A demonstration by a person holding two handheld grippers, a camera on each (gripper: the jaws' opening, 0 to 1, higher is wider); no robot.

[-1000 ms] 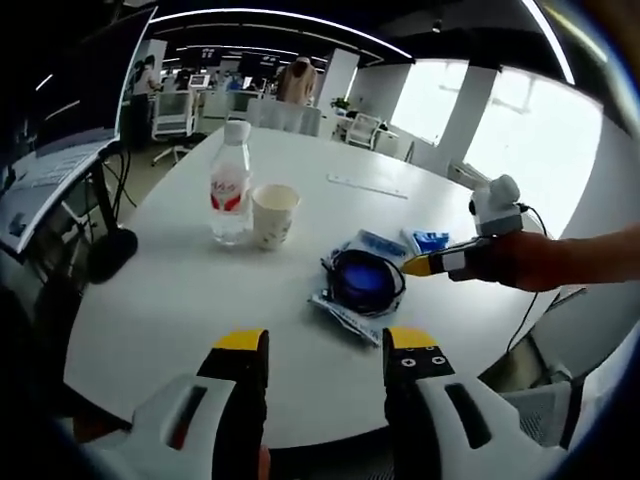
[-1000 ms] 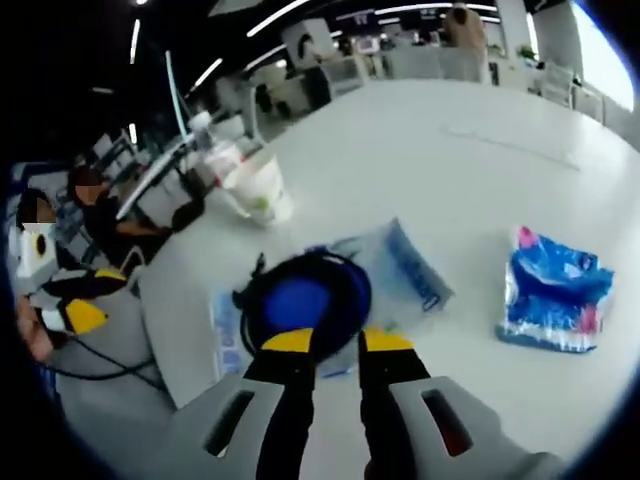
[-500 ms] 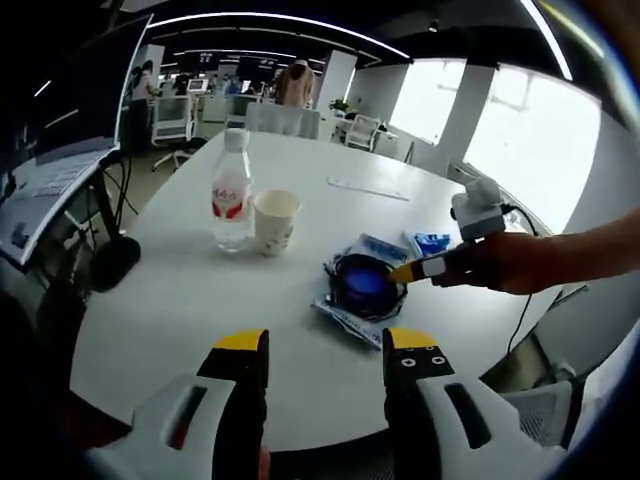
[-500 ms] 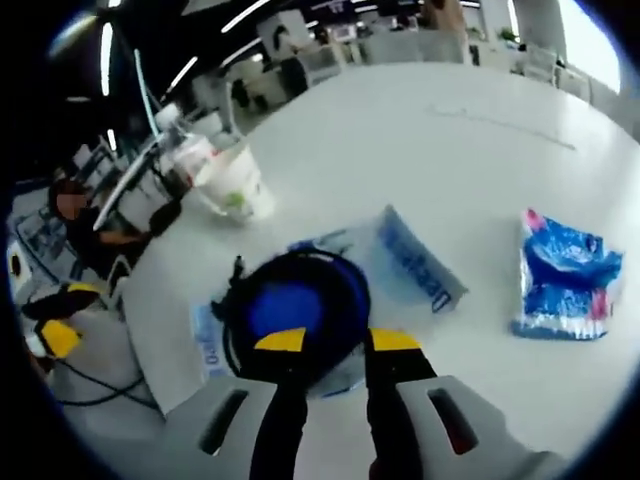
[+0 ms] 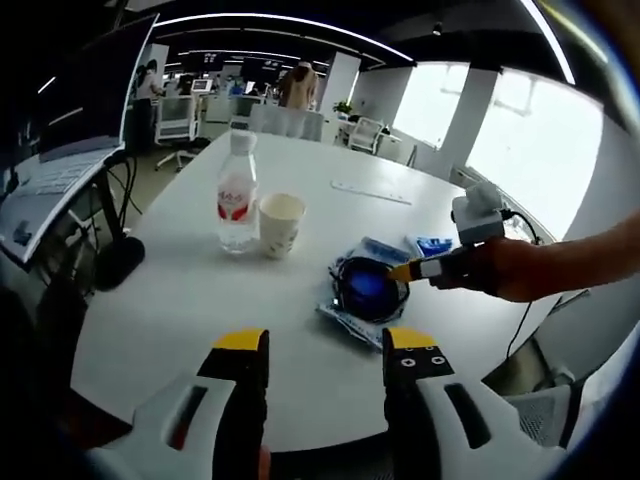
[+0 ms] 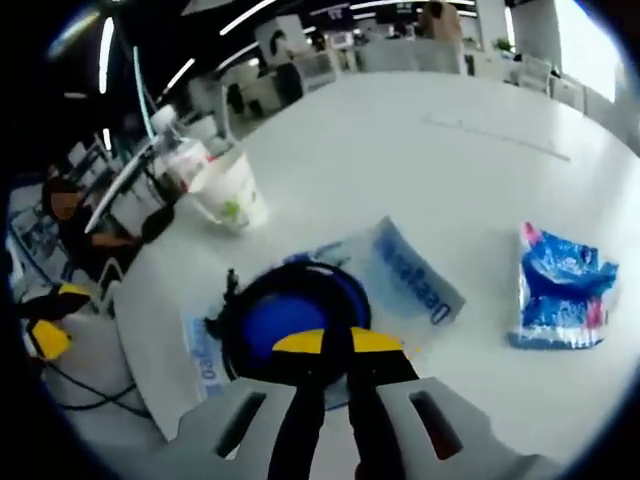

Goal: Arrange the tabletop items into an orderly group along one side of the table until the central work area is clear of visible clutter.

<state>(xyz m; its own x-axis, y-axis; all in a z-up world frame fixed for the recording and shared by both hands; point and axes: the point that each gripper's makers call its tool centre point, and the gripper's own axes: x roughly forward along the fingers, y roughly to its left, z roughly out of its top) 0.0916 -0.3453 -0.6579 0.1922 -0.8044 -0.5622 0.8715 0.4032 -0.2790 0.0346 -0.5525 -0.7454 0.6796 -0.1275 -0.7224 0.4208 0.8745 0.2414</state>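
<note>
Right hand-held gripper [image 6: 337,342] now narrower, on blue disc [image 6: 290,315].

We are seeing daylight pouring through the tall windows [image 5: 520,130], which are blowing out to white, while ceiling strip lights [image 5: 280,20] are bending into arcs under the fisheye. The white table [image 5: 180,290] is glowing evenly, with soft shadows lying under things. In the right gripper view we are getting motion blur overall, and the table's far edge [image 6: 420,70] is smearing and curving.
</note>
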